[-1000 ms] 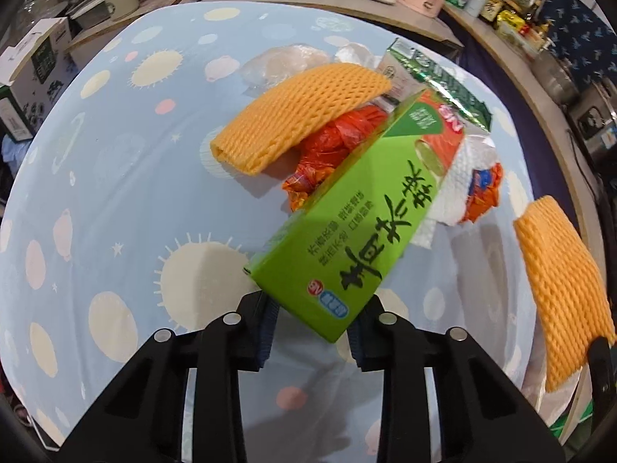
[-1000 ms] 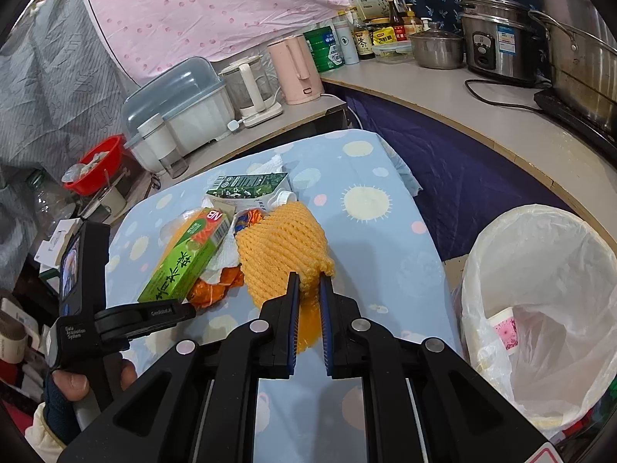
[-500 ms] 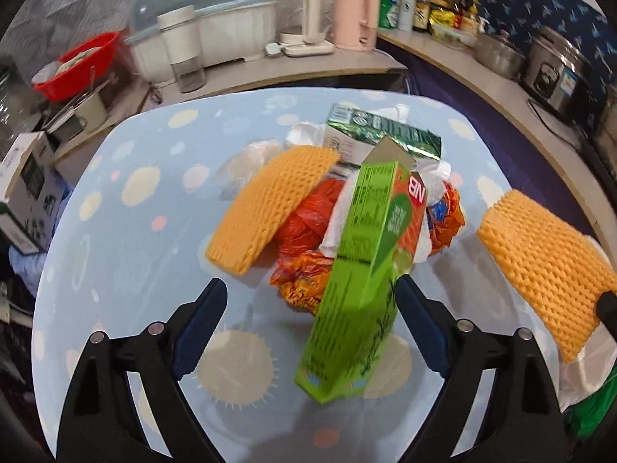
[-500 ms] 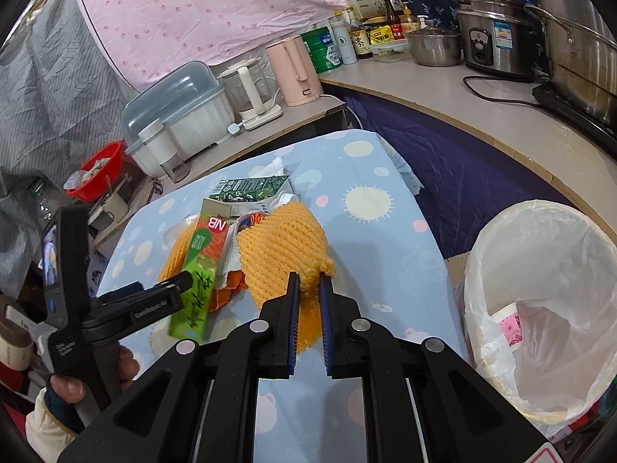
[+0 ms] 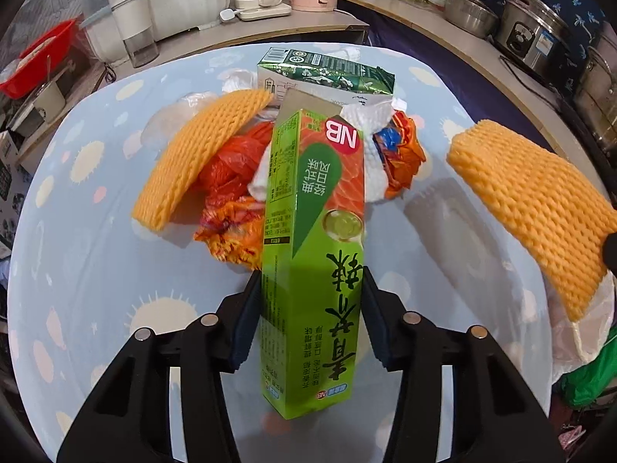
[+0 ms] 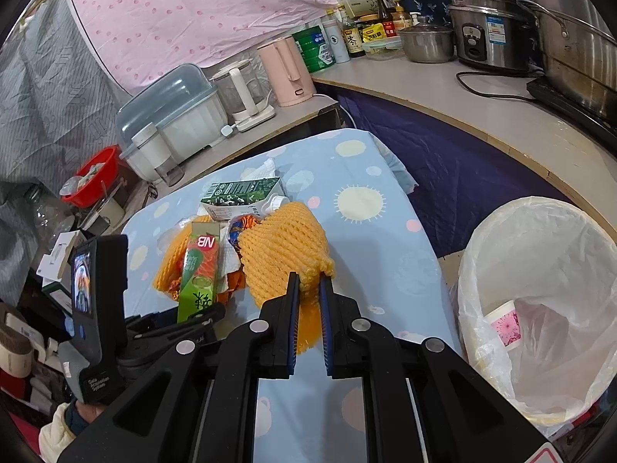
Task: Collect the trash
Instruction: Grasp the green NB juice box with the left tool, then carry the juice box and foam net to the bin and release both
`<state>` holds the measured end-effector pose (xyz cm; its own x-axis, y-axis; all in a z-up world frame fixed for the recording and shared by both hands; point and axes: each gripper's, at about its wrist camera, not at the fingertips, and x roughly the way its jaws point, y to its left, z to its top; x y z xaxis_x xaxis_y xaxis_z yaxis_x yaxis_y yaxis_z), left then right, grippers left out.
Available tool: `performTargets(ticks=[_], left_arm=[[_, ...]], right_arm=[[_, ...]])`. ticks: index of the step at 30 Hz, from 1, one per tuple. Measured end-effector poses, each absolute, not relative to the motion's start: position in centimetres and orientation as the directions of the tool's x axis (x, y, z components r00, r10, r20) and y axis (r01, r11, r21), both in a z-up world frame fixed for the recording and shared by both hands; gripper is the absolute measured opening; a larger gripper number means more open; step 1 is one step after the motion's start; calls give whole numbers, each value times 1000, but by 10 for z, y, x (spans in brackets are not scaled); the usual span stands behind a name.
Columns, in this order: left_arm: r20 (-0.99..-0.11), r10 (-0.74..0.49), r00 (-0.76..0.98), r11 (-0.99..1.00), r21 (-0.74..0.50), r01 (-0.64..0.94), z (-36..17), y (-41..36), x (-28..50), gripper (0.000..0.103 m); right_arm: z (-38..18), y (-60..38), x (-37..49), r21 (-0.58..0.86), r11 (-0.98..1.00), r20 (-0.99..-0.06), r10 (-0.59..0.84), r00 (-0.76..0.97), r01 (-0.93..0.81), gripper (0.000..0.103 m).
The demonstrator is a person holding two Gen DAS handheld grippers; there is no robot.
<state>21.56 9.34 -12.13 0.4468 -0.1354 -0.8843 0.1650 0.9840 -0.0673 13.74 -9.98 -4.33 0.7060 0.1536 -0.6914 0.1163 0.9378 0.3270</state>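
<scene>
Left hand-held gripper (image 5: 308,308): both fingers pressed against the long sides of a green carton box (image 5: 314,254), pinching it near its lower half. The box stands lengthwise away from the camera, its far end over the trash pile.

Right hand-held gripper (image 6: 308,293): fingers nearly together, pinching the edge of an orange foam fruit net (image 6: 283,237). The net is lifted clear of the bench (image 6: 370,239); in the left wrist view it hangs at the right (image 5: 536,200).

Trash pile on the bench, beyond the green box: a second orange foam net (image 5: 200,158) leaning on crumpled orange-red plastic wrappers (image 5: 227,185); white paper towel (image 5: 372,146) beside the box; a green-and-white milk carton (image 5: 327,77) lying on its side at the far edge of the pile.

Bench covering: pale blue cloth with sun and dot prints.

To the right of the bench, lower down: a bin lined with a white plastic bag (image 6: 540,270), holding a small white cup with a pink label (image 6: 505,324).

Counter behind the bench: pink kettle (image 6: 287,71), glass kettle (image 6: 243,92), covered dish rack (image 6: 173,115), rice cooker (image 6: 486,42).
</scene>
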Motion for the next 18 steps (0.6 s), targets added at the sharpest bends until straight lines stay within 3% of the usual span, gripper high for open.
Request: performTargets(ticks=[18], left_arm=[[-805, -218, 552, 968, -105, 229, -40, 89, 135, 40]], right_arm=[[6, -115, 95, 337, 937, -601, 137, 787, 94, 10]])
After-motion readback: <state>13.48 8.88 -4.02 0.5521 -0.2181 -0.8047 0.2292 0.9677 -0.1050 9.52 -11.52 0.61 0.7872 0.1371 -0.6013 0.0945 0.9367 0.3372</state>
